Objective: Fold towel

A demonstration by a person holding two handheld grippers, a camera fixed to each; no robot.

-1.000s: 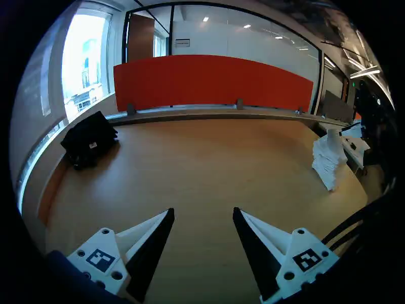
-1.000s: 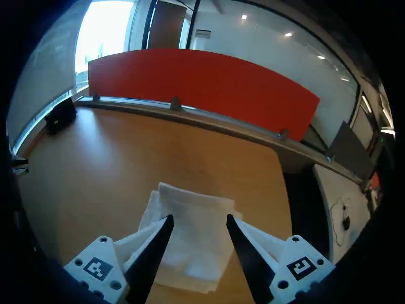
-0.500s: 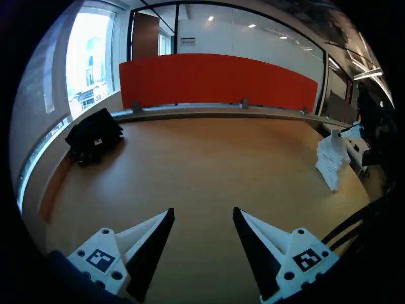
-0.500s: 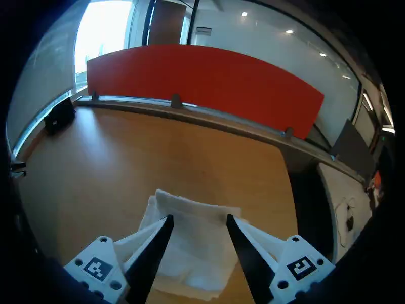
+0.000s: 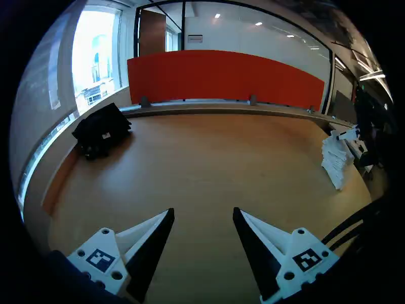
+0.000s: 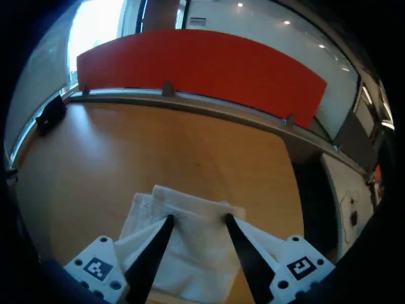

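Two grippers, one towel pile, one table; entries follow.

1. Left gripper (image 5: 202, 211): white fingers w/ black inner faces, set well apart, nothing between them. Hangs over bare wood at the near part of the table (image 5: 212, 152). Not touching anything.

2. Right gripper (image 6: 198, 218): fingers likewise spread wide, no grip on anything. Both tips lie over the far half of the towel pile (image 6: 188, 245); can't tell whether they touch the cloth or sit just above it.

3. Towel pile: white, folded, several layers w/ edges stepped at the far side. In right gripper view it lies flat on the table's near part, towards the right edge, directly under and between that gripper's fingers. In left gripper view it shows as a white layered stack (image 5: 335, 161) at the table's far right edge, well apart from the left gripper.

4. Table: light wood, long, w/ a grey rail along the back.

5. Black bag (image 5: 101, 130): back left corner of table, by the window (image 5: 93, 68); well apart from the pile. Also seen small at left in right gripper view (image 6: 48, 114).

6. Red partition (image 6: 202, 66): stands along the table's back edge, full width.

7. Side desk (image 6: 347, 200): pale, to the right beyond the table, thin cable on it.
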